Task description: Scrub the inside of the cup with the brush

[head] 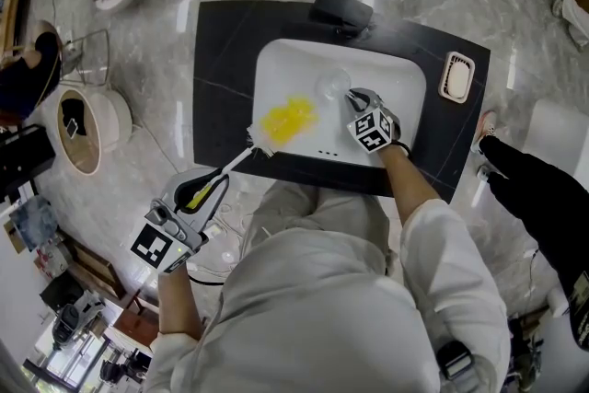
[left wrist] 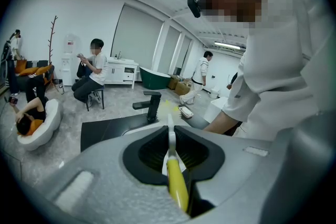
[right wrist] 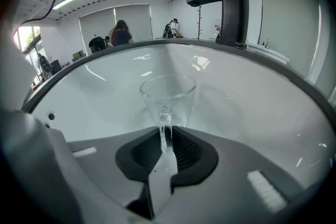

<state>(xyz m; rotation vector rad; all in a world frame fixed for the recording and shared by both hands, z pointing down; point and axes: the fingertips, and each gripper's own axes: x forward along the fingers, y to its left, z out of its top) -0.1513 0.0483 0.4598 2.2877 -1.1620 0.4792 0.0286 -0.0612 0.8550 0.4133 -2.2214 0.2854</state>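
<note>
Left gripper pinches brush, right gripper pinches cup handle; I'd tilt mouth toward nine o'clock, feed bristles in.

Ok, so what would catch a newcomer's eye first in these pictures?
The bright yellow head of the brush stands out over the white sink, which is set in a black counter; its handle is clamped in the left tool. Beside it, the right tool pinches the handle of a clear glass cup in the basin.
</note>
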